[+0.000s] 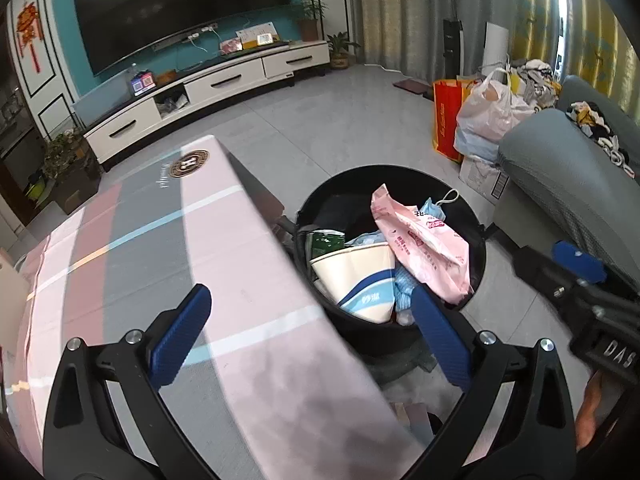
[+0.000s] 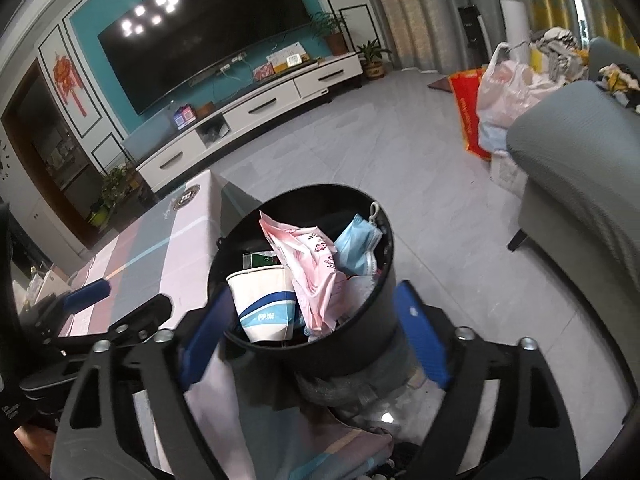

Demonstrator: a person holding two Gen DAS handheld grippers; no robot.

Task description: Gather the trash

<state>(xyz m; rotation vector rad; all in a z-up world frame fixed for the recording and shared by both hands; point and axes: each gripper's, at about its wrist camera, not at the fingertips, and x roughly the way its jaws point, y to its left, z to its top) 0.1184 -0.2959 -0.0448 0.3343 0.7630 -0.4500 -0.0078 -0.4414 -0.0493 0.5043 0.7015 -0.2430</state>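
Left gripper [image 1: 316, 332] stands wide, nothing between its blue pads, above the table edge. Right gripper [image 2: 316, 332] likewise wide and empty, over the black trash bin [image 2: 360, 344]. The bin stands on the floor just beside the cloth-covered table [image 1: 160, 240] and holds a paper cup [image 2: 264, 300], pink wrapper [image 2: 308, 264] and blue face mask [image 2: 356, 244]. Beyond: TV cabinet [image 1: 208, 88], grey sofa [image 1: 560, 176].

Large dark television [image 1: 180, 12] mounted on teal wall, long white media cabinet [image 1: 208, 92] beneath, potted plants [image 1: 340, 50] at its end, pink-and-grey striped tablecloth [image 1: 160, 248], grey sofa [image 1: 560, 172], red bag [image 1: 446, 120], white plastic bag [image 1: 492, 108], beige curtains [image 1: 392, 12], grey tiled floor [image 1: 320, 128].
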